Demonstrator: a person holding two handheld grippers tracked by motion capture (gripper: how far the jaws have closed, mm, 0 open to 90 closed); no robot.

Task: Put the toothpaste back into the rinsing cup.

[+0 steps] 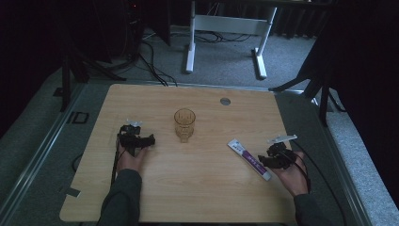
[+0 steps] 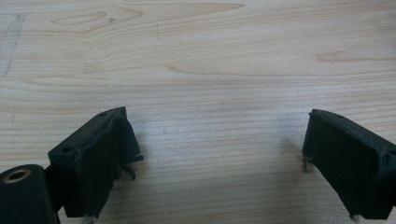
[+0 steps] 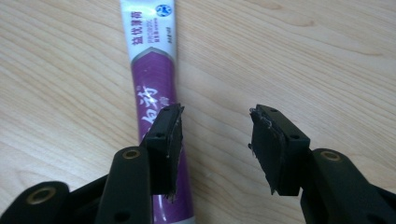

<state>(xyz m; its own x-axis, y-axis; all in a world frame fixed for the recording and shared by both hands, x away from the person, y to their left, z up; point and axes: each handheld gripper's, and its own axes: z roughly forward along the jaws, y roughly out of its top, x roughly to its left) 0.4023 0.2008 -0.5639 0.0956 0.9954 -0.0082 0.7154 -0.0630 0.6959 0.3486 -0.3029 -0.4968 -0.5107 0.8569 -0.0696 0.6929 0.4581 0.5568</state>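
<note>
A white and purple toothpaste tube lies flat on the wooden table, right of centre. My right gripper sits low at the tube's near end, held in a hand. In the right gripper view the tube runs under the left jaw, and the right gripper is open with bare wood in the gap. An amber glass cup stands upright mid-table. To its left, my left gripper rests near the table, pointing right. The left gripper is open wide over bare wood.
A round grey grommet sits in the tabletop near its far edge. Beyond the table stand white desk legs and floor cables. A cable trails from the left gripper toward the near edge.
</note>
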